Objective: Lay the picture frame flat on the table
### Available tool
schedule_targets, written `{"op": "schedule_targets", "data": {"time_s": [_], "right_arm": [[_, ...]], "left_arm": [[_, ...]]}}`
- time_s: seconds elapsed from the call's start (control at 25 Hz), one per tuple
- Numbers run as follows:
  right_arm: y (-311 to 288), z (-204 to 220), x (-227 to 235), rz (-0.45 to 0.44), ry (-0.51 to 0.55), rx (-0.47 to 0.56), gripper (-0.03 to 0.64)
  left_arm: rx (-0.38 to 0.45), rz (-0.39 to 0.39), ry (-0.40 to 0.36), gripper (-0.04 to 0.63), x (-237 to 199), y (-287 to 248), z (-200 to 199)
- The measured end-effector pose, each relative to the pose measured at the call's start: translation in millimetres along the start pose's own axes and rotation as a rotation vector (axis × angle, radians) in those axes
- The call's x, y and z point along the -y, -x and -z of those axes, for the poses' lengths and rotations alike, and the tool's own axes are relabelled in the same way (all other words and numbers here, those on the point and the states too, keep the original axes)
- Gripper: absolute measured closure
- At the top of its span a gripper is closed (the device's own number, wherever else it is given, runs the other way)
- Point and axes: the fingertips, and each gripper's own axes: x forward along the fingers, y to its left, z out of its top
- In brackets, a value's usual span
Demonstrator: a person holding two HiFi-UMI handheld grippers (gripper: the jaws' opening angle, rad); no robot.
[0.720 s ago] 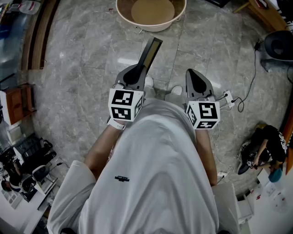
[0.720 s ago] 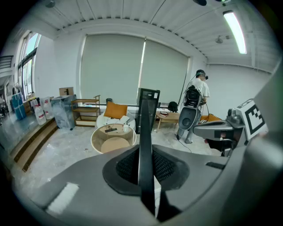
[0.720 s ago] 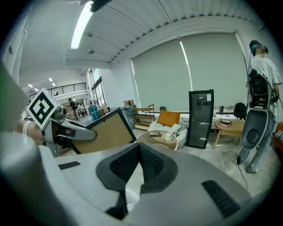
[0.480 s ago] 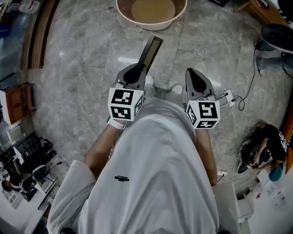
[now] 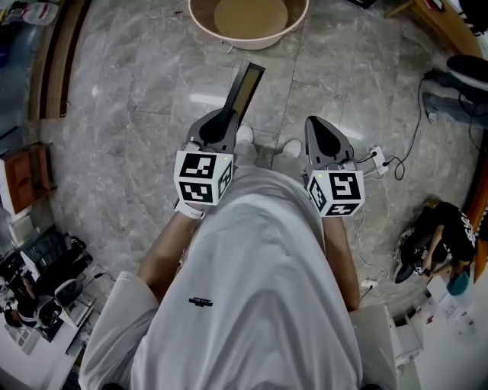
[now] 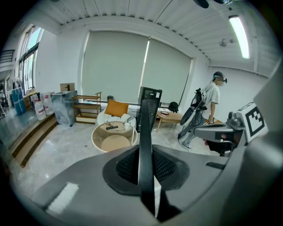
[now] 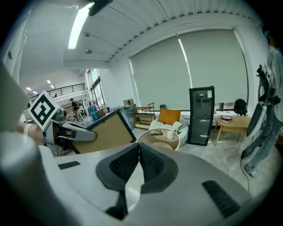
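While the picture frame [image 6: 145,128] is held in the air, well short of the round table [image 5: 198,23], its near end is pinched between the jaws of the left gripper [image 6: 146,170], with a pad pressed against each face. From the left gripper view only the frame's thin dark edge is seen, standing upright, so neither face can be made out there. A black cabinet [image 6: 151,94] behind it is partly covered by that edge. In the right gripper view a tan panel with a dark border is shown, tilted, and one corner is hidden behind the left gripper's body. Whether this is the front or the back cannot be told.

The jaws of the right gripper [image 7: 138,165] are pressed together at their tips, and nothing is caught between them.

In the head view the frame is seen jutting forward from the left gripper over the marble floor [image 5: 137,114], pointed toward the table. The table is cut off by the top edge of that view. The legs are hidden under a white shirt [image 5: 259,289], and only the toes of two shoes [image 5: 245,135] are seen between the grippers. Both hands are mostly covered by the marker cubes.
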Motion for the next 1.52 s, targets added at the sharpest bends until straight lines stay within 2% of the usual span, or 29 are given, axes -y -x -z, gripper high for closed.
{"op": "schedule_targets", "data": {"time_s": [0.56,0.8,1.12,1.36,1.52], "right_arm": [[-58,-9,-33,0.09,-0.01,-0.041,0.612],[-73,-16,-34,0.125,-0.033,-0.04,0.612],[-110,-24,13,0.138,-0.067,-0.055,0.612],[-164,-40,69,0.093,-0.087,-0.08,0.612],[-203,-66,111,0.063,-0.09,-0.092,0.612]], "left_arm": [[0.029,0.011,0.034,0.551,-97,2,-9],[0.032,0.029,0.026,0.551,-119,-9,-22],[0.006,0.036,0.019,0.551,-124,-60,-53],[-0.033,-0.006,0.02,0.551,-131,-121,-90],[-0.067,-0.035,0.029,0.551,-135,-165,-120]]}}
